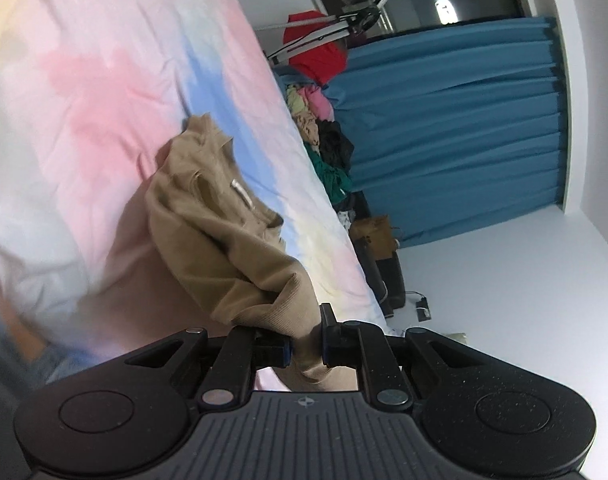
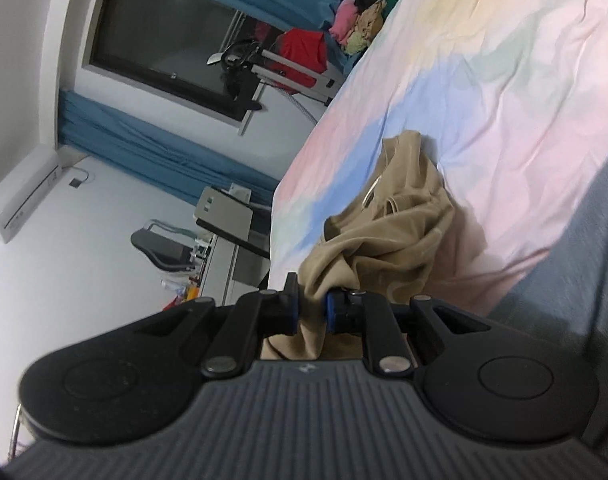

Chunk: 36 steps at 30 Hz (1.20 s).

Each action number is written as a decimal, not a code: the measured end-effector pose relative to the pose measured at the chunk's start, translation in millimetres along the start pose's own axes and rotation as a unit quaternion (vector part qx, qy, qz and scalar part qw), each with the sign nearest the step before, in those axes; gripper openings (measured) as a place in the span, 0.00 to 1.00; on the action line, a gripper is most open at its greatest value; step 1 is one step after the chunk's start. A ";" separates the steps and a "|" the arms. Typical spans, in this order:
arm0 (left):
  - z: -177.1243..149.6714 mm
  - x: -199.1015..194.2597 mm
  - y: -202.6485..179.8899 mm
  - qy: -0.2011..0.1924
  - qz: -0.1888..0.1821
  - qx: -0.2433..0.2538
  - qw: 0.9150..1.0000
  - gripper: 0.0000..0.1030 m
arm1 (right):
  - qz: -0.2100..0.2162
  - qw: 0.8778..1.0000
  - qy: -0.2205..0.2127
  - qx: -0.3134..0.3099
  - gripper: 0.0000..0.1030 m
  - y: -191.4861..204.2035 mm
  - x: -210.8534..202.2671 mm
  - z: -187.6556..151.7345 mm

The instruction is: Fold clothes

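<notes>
A tan garment (image 1: 220,232) hangs bunched above the pastel tie-dye bed sheet (image 1: 104,80). My left gripper (image 1: 307,346) is shut on one edge of it, with fabric pinched between the blue-tipped fingers. In the right wrist view the same tan garment (image 2: 391,232) is crumpled and partly resting on the sheet (image 2: 503,80). My right gripper (image 2: 311,312) is shut on another edge of it. A white label shows inside the garment's neck. Both views are rolled sideways.
A pile of mixed clothes (image 1: 323,136) lies at the far end of the bed, also in the right wrist view (image 2: 363,28). Blue curtains (image 1: 463,128), a dark window (image 2: 164,40), a red item on a stand (image 1: 315,52) and a desk (image 2: 224,220) surround the bed.
</notes>
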<state>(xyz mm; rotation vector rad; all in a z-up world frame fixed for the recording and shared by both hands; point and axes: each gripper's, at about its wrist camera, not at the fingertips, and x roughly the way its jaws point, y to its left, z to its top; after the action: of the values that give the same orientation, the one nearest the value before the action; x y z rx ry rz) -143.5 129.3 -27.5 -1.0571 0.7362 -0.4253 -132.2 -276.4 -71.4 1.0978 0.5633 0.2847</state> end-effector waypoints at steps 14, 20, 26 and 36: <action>120.0 138.6 -55.4 -0.006 0.114 0.039 0.993 0.14 | -0.073 0.996 -0.010 0.050 0.17 9.1 124.8 87.7; 145.2 182.4 -33.0 -0.009 0.126 0.074 0.989 0.14 | -0.087 0.995 -0.008 0.048 0.17 -16.7 176.2 102.0; 151.3 218.7 4.4 0.010 0.146 0.116 0.982 0.15 | -0.108 0.993 0.030 0.043 0.17 -59.0 218.0 105.1; 154.0 234.6 13.8 0.020 0.159 0.154 0.975 0.18 | -0.116 0.992 0.057 0.007 0.24 -69.7 243.4 109.6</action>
<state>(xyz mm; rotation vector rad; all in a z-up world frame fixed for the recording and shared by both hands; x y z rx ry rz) 129.4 82.1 -74.5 -0.6277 0.8305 -0.2731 126.4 -272.0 -167.3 1.0234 0.7892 0.1402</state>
